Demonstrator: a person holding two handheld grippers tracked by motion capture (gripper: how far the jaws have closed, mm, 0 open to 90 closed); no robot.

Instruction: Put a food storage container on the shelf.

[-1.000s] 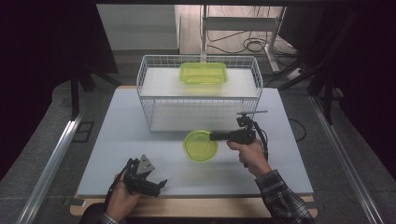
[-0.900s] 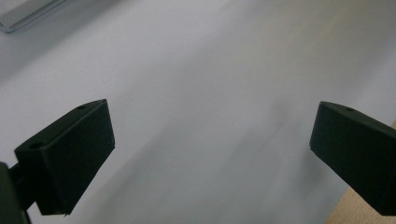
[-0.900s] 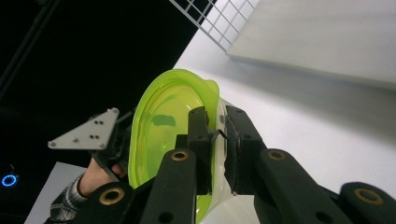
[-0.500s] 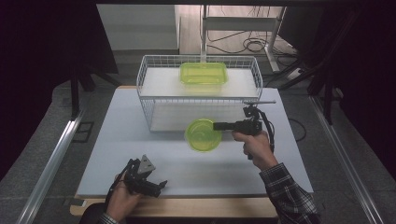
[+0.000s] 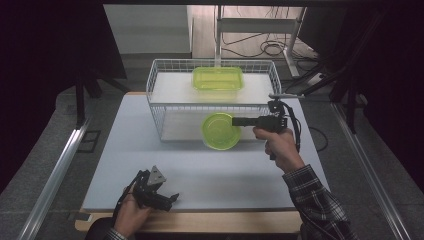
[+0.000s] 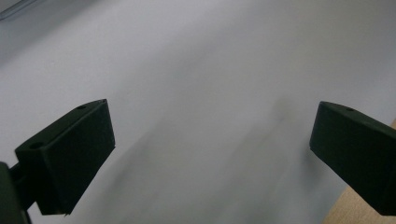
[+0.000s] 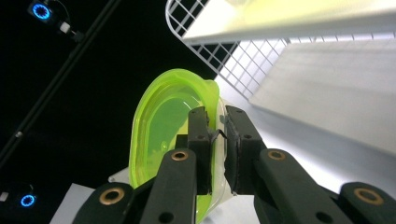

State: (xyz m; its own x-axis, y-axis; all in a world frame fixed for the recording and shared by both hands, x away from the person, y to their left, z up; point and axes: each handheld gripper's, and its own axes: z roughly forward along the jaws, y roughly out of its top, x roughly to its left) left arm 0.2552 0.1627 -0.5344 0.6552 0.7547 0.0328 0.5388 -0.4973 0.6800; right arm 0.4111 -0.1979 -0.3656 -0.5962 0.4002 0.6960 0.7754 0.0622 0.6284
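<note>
At the near left edge of the table (image 5: 125, 150), the left gripper (image 5: 167, 198) is held low in the person's left hand (image 5: 131, 214), its grey three-cornered plate turned upward. In the left gripper view its two black jaws are seen spread wide apart, with nothing but the pale tabletop between them. Nothing is gripped there.

Moving toward the middle, the white wire basket (image 5: 155, 107) is seen standing on the far half of the table. A rectangular lime-green container (image 5: 218, 79) is rested inside it, toward the far side.

In front of the basket's near wall, the round lime-green bowl (image 5: 220, 131) is held up off the table, tipped on edge with its open face turned toward the camera. It is gripped at its right rim by the right gripper (image 5: 236, 121), which is pointed level toward the left. In the right gripper view the bowl (image 7: 168, 135) is shown clamped: the jaws are closed down tight on the thin rim, one pad inside the bowl and one outside, with the basket's mesh (image 7: 233, 58) just beyond.

Farther right, the gripper's body is wrapped by the person's right hand (image 5: 277, 145), a plaid sleeve (image 5: 320, 205) is seen behind it, and a cable is looped down from the gripper.
</note>
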